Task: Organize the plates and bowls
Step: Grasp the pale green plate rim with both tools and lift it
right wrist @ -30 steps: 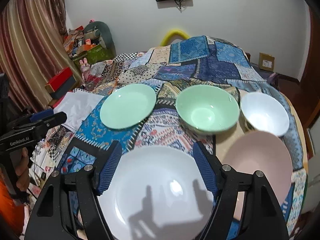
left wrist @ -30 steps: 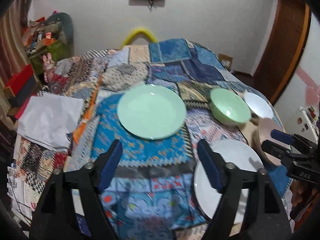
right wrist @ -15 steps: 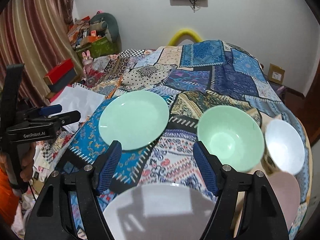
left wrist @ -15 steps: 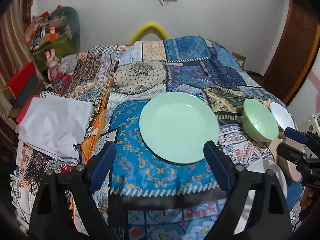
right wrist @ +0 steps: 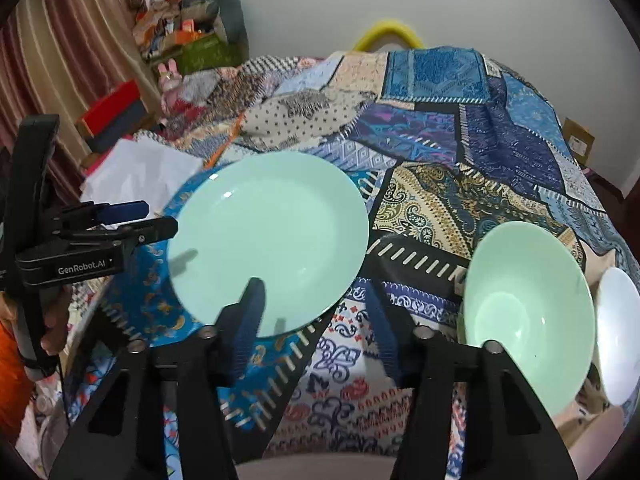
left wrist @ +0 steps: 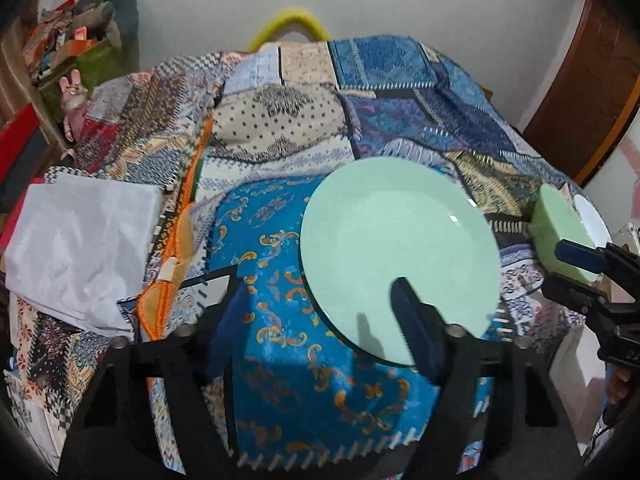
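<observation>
Two hand-held grippers are in view, both black with blue pads, and both have just been narrowing their jaws. The left hand-held gripper (left wrist: 320,316) stands with its jaws partly open over the near-left rim of the round mint-green flat plate (left wrist: 400,252); one finger (left wrist: 412,328) overlaps the plate's near edge while the other lies over the blue cloth, so the rim sits between them. Whether a pad touches the rim cannot be told. The right hand-held gripper (right wrist: 316,320) has its jaws narrower, though not closed; its left finger (right wrist: 250,316) overlaps the same plate's near rim (right wrist: 268,240) and its right finger lies over the cloth. No pad is seen pressing on the plate.

Plates counted: one mint-green flat plate, lying flat and empty on the worktop's patchwork cloth of blue, beige and patterned squares (right wrist: 440,200). A pale rounded edge at the bottom of the right wrist view may be another dish; it cannot be identified.

Bowls counted: two. One deep mint-green bowl (right wrist: 528,320) stands to the right of the plate, well apart from it, and is empty. One smaller white bowl (right wrist: 618,336) stands just beside the green bowl on its far right, also empty.

One white folded sheet (left wrist: 80,248) lies at the left edge of the cloth. A yellow curved tube (right wrist: 386,34) shows behind the far edge, against the white wall.
</observation>
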`<state>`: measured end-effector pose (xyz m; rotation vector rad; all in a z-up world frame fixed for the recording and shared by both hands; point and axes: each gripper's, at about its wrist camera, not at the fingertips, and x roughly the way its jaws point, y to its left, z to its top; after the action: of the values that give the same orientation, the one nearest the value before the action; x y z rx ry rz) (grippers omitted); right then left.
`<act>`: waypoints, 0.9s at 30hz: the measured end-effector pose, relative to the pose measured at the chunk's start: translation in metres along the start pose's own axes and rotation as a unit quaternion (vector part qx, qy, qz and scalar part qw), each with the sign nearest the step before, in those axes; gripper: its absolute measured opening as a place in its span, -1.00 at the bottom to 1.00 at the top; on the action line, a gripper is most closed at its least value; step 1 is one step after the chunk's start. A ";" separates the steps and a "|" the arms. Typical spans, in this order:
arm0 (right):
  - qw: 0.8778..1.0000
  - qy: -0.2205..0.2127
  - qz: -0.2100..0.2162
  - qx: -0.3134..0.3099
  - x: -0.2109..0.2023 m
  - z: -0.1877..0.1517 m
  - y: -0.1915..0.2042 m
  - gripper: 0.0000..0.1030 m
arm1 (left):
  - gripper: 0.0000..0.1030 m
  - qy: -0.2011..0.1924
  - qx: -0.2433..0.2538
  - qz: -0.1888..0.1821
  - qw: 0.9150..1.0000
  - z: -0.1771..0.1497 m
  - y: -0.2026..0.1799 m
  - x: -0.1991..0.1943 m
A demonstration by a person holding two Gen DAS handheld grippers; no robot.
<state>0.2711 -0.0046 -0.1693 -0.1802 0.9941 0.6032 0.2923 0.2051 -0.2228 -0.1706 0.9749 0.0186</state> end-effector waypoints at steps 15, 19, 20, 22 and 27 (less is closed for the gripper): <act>0.998 0.064 -0.008 0.019 0.048 0.006 -0.013 -0.45 | -0.41 0.033 -0.005 -0.056 0.998 0.002 0.008 0.040; 0.997 0.067 -0.006 0.024 0.052 0.009 -0.014 -0.45 | -0.41 0.035 -0.010 -0.060 0.998 0.005 0.009 0.044; 0.997 0.069 -0.003 0.025 0.053 0.010 -0.015 -0.45 | -0.41 0.036 -0.012 -0.061 0.997 0.006 0.010 0.045; 0.997 0.072 0.004 0.032 0.056 0.011 -0.017 -0.44 | -0.41 0.039 -0.015 -0.063 0.997 0.008 0.010 0.048; 0.996 0.071 0.012 0.048 0.059 0.015 -0.020 -0.44 | -0.41 0.045 -0.026 -0.068 0.996 0.013 0.012 0.054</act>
<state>0.3164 0.0086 -0.2131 -0.1273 1.1623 0.5677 0.3320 0.2160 -0.2620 -0.2875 1.0510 -0.0886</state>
